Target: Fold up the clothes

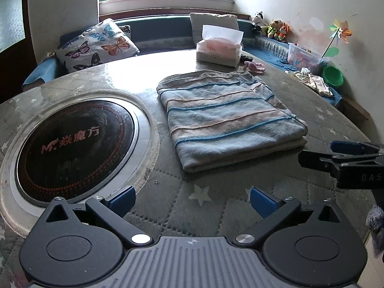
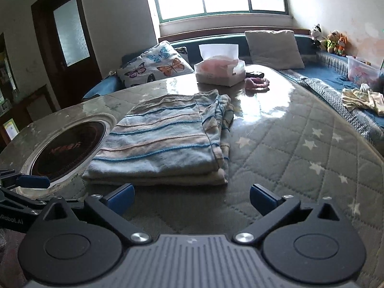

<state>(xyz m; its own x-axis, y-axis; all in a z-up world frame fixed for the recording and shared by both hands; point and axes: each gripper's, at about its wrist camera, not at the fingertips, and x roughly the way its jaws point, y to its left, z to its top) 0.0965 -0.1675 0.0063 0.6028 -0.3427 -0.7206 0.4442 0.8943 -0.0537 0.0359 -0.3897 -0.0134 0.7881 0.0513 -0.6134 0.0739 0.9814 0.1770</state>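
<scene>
A blue and beige striped garment (image 1: 228,117) lies folded into a thick rectangle on the quilted table cover; it also shows in the right wrist view (image 2: 165,141). My left gripper (image 1: 192,201) is open and empty, held above the table just in front of the garment's near edge. My right gripper (image 2: 192,199) is open and empty, close to the garment's near edge. The right gripper's fingers (image 1: 345,148) show from the side at the right of the left wrist view, near the garment's right corner. The left gripper's fingers (image 2: 33,181) show at the left edge of the right wrist view.
A round black induction cooktop (image 1: 74,148) is set into the table left of the garment. A tissue box (image 1: 219,46) and a pink cloth (image 1: 255,67) sit at the far side. A bench with cushions (image 1: 96,45), soft toys, a plastic box (image 1: 303,56) and loose clothes (image 1: 312,80) runs around the table.
</scene>
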